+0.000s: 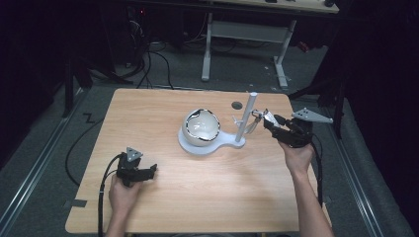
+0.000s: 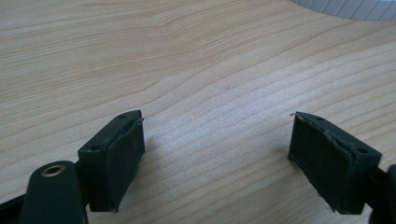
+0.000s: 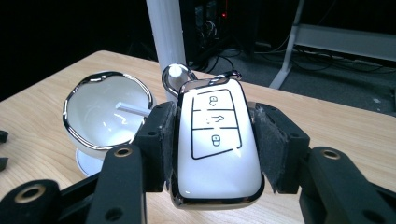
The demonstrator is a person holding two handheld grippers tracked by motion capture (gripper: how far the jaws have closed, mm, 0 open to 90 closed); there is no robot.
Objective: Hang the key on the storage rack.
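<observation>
Right gripper (image 3: 215, 149) clamps a white car key fob (image 3: 217, 144).
The fob is glossy, chrome-edged, three-buttoned, its ring at the white post (image 3: 166, 35) beside the bowl (image 3: 105, 112). Left gripper (image 2: 215, 158): jaws apart over the table (image 2: 196, 60).

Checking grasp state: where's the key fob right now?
The key fob is clamped in the right gripper, right of table centre in the high view, its ring at the white post beside the bowl.

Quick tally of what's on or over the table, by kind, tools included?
Tools: 2, left tool, right tool
Car key fob: 1
White bowl: 1
White stand with post: 1
Total: 5
</observation>
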